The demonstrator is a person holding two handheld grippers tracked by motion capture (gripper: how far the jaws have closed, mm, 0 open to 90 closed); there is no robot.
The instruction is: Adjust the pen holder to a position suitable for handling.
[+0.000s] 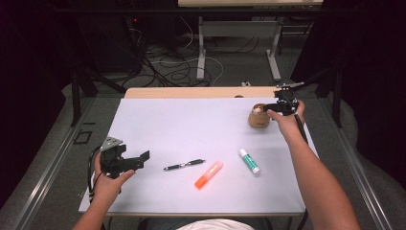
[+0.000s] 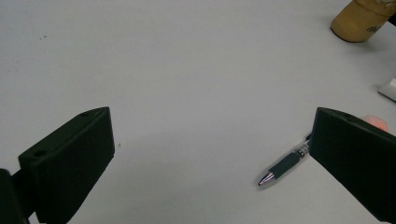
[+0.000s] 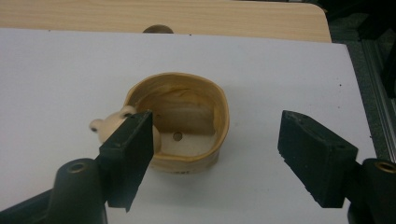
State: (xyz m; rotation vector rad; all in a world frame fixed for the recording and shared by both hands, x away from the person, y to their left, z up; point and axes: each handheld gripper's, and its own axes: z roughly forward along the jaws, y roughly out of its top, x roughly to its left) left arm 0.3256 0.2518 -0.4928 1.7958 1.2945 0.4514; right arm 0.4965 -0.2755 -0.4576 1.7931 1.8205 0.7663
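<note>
On the white table [image 1: 158,124] the wooden cup [image 1: 258,116] stands upright at the far right, just below and ahead of the right gripper [image 1: 282,106], whose jaws stand wide apart and empty, one over the cup's near rim and the other off to its side. The left gripper [image 1: 125,162] hangs near the front left, also wide open and holding nothing. The pen [image 1: 184,165] lies flat just to its right, nearer that hand, tip toward it.
</note>
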